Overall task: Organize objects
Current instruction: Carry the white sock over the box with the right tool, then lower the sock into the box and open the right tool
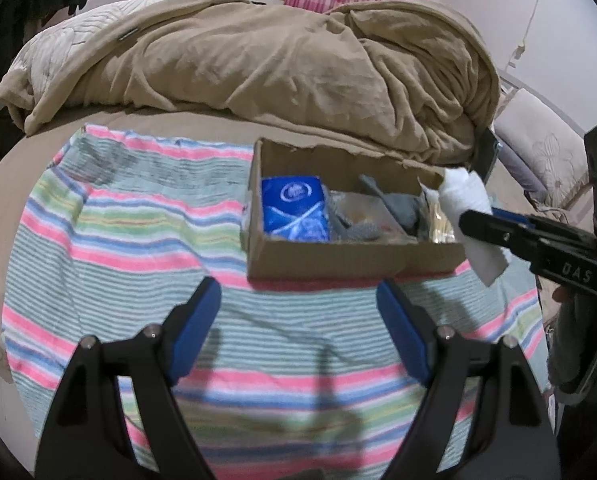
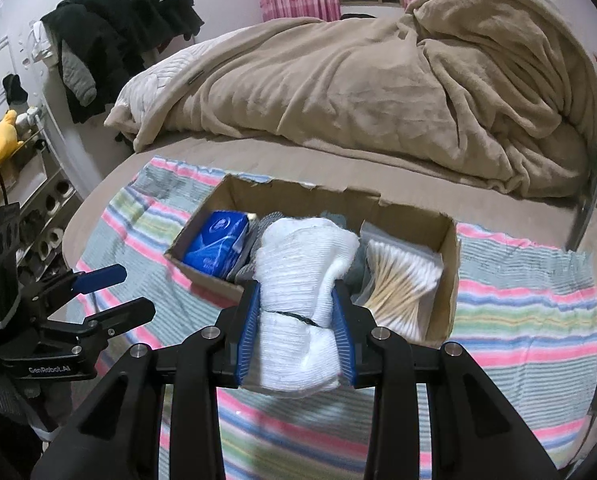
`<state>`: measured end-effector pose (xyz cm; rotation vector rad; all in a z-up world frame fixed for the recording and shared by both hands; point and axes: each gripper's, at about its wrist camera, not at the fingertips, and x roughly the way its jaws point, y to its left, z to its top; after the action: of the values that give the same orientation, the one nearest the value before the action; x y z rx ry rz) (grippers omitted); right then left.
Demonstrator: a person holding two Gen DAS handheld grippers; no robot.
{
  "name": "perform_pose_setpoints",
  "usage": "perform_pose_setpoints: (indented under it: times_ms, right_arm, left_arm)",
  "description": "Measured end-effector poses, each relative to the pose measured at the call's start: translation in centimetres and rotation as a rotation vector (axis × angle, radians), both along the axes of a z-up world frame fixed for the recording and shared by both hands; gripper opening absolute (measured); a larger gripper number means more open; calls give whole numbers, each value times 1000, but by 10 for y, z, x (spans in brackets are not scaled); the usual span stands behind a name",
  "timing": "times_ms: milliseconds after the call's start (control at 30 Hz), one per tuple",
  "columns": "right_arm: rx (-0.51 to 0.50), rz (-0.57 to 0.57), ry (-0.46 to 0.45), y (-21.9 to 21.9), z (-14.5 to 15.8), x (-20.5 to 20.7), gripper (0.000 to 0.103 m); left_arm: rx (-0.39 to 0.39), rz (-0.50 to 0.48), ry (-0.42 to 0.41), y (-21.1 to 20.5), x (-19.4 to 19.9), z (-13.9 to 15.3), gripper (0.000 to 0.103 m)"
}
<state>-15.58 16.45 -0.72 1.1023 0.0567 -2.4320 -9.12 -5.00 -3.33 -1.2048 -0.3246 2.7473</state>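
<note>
White cloth bundle (image 2: 298, 304) clamped in right gripper (image 2: 296, 332) fingers, long axis along fingers, cardboard box (image 2: 450, 276) directly ahead. Left gripper (image 1: 298, 324) fingers apart, empty, farther back.

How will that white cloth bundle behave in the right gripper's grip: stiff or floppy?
Probably floppy: the white cloth bundle bulges above and below the pads of the right gripper, pinched in at the waist. Likely light, since the free ends spread rather than drag down. A dark band around its middle may keep it from unrolling over the cardboard box.
</note>
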Motion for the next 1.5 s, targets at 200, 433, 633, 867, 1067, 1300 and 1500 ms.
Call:
perform_pose_setpoints:
  times_ms: [200, 433, 633, 867, 1067, 1300, 1500]
  right_arm:
    - [-2, -13, 10, 2, -1, -19, 37]
    - [-5, -10, 2, -2, -10, -43, 37]
    - [15, 10, -17, -12, -25, -58, 37]
    - [33, 10, -67, -14, -53, -71, 37]
    - [44, 6, -79, -17, -66, -75, 37]
    - [40, -4, -79, -16, -62, -73, 41]
    - [20, -3, -60, -17, -48, -59, 55]
  left_arm:
    - [-4, -1, 2, 1, -15, 0, 82]
    - [-13, 3, 19, 4, -35, 3, 82]
    - [-15, 14, 21, 4, -50, 1, 82]
    - [-22, 16, 14, 4, -63, -5, 82]
    - [-20, 17, 7, 4, -64, -8, 82]
    - [-19, 22, 2, 4, -56, -7, 82]
    - [-21, 21, 15, 4, -47, 1, 82]
